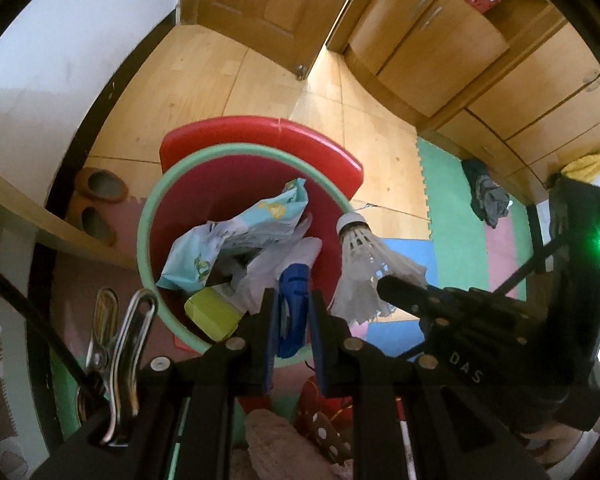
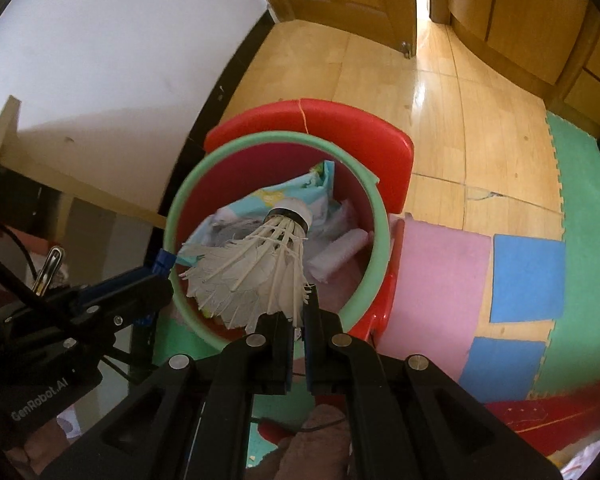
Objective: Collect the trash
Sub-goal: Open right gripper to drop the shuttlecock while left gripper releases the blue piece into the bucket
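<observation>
A red bin with a green rim (image 1: pixel 142 236) (image 2: pixel 180 200) stands on a red plastic seat (image 1: pixel 260 132). It holds a light blue wrapper (image 1: pixel 244 224), white crumpled plastic (image 1: pixel 276 264) and a yellow-green box (image 1: pixel 212 312). My right gripper (image 2: pixel 298 316) (image 1: pixel 384 284) is shut on the feathers of a white shuttlecock (image 2: pixel 260 276) (image 1: pixel 360 260), held over the bin's mouth with its cork end pointing away. My left gripper (image 1: pixel 293 294) (image 2: pixel 160 276) is at the bin's near rim, shut on a blue plastic piece (image 1: pixel 294 312); what that piece belongs to is unclear.
Coloured foam mats (image 2: pixel 528 276) cover the floor to the right, with a dark heap of clothes (image 1: pixel 488 196) on them. A wooden door (image 1: pixel 260 8) and cabinets (image 1: pixel 440 40) lie beyond. Brown slippers (image 1: pixel 100 188) sit by the left wall. A metal clip (image 1: pixel 128 360) hangs on my left gripper.
</observation>
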